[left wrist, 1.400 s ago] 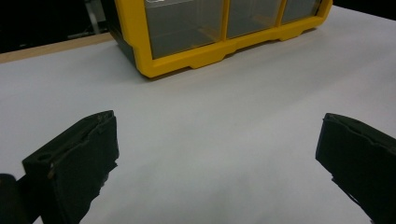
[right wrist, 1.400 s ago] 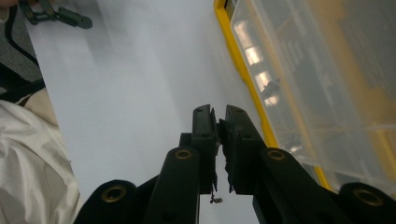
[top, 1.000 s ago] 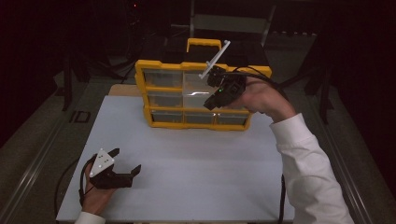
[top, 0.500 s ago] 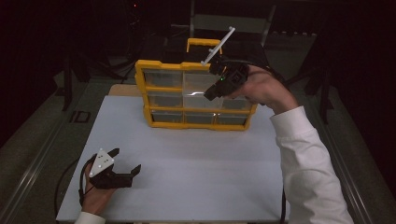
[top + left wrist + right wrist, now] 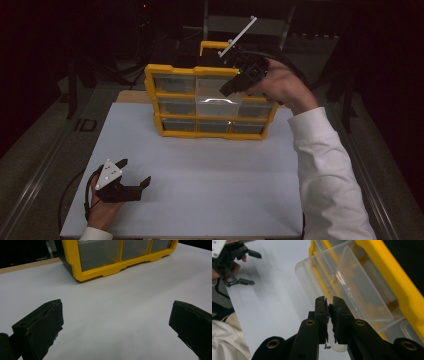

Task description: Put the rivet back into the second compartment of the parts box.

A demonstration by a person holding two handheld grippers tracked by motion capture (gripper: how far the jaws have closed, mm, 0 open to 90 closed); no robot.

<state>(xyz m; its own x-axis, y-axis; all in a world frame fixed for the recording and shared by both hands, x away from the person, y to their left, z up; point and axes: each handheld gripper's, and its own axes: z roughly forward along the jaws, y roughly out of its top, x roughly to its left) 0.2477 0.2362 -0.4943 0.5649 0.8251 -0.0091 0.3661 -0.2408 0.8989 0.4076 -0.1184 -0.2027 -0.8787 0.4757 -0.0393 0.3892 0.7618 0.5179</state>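
Observation:
A yellow organizer point(image 5: 155, 95) with clear drawers stands at the back of the white table. Its middle drawer point(image 5: 216, 107) sticks out of the frame. My right gripper point(image 5: 226, 91) is at the top front of the organizer, shut on the front lip of that clear drawer point(image 5: 352, 290); in the right gripper view the jaws point(image 5: 328, 302) pinch the drawer's tab, and the drawer looks empty. My left gripper point(image 5: 135, 172) rests near the front left of the table, open with nothing between its jaws point(image 5: 116, 322), well apart from the organizer point(image 5: 105, 271).
The white table top point(image 5: 215, 175) spreads in front of the organizer. A yellow handle point(image 5: 212, 46) rises behind the organizer's top. Dark frames and chair legs stand beyond the table's back edge. A white sleeve point(image 5: 325, 165) crosses the table's right side.
My right hand has risen and drawn back a little over the organizer's top, still gripping the drawer's lip. The left gripper has stayed put.

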